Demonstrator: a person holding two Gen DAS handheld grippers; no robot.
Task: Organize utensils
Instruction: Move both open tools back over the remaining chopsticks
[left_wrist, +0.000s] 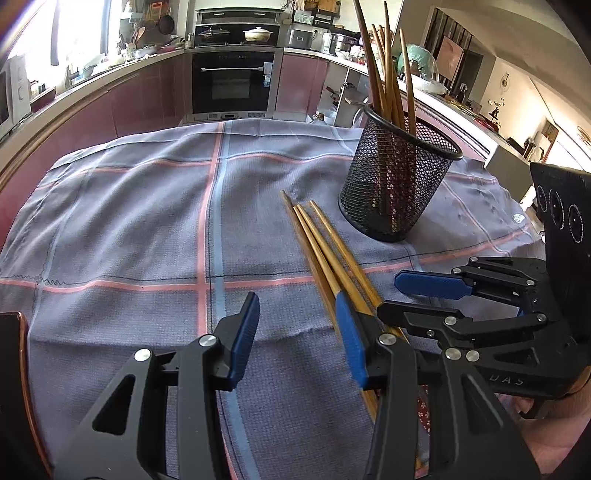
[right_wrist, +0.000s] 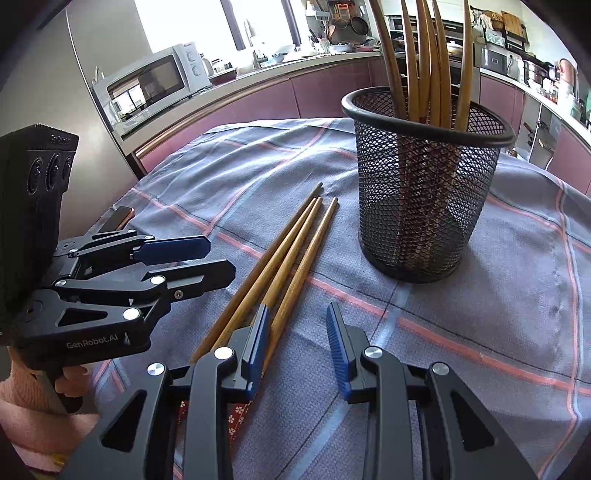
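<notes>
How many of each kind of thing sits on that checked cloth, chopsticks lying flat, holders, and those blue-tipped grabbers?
Loose chopsticks lying flat on the cloth: 3
Mesh holder, upright, with more chopsticks standing in it (too overlapped to count): 1
Grabbers, both open: 2, the left gripper and the right gripper
Total: 6

White lettering "GenRobot.AI" is legible on the black frame of the left gripper (right_wrist: 207, 258), seen from the right wrist view. The black right gripper (left_wrist: 402, 299) carries partial lettering reading "DAS" on its body; remaining characters unreadable.
</notes>
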